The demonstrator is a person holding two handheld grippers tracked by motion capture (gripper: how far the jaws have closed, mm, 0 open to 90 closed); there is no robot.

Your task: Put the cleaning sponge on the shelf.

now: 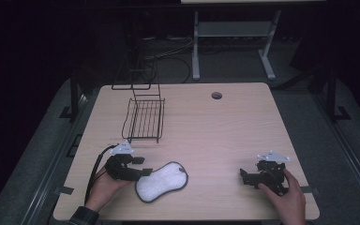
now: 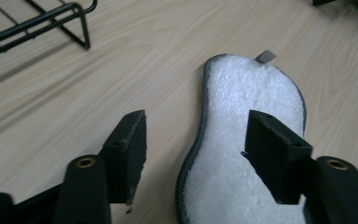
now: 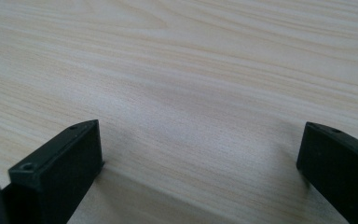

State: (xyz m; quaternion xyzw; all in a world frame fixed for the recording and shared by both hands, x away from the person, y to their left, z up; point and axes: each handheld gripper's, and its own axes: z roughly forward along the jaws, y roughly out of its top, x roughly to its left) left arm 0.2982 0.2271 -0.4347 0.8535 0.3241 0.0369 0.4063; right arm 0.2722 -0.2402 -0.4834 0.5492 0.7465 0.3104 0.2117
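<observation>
My left gripper [image 1: 146, 172] fingers stand open over the white pad [image 1: 162, 182] lying flat on the desk [image 1: 225, 126], right gripper [image 1: 244, 177] fingers open and idle; wire rack [image 1: 144, 119] unloaded.

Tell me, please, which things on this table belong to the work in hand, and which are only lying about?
In the work:
- white pad, flat on the table
- left gripper, jaws open astride the pad's edge

Lying about:
- black wire rack, behind
- right gripper, open above bare table
</observation>
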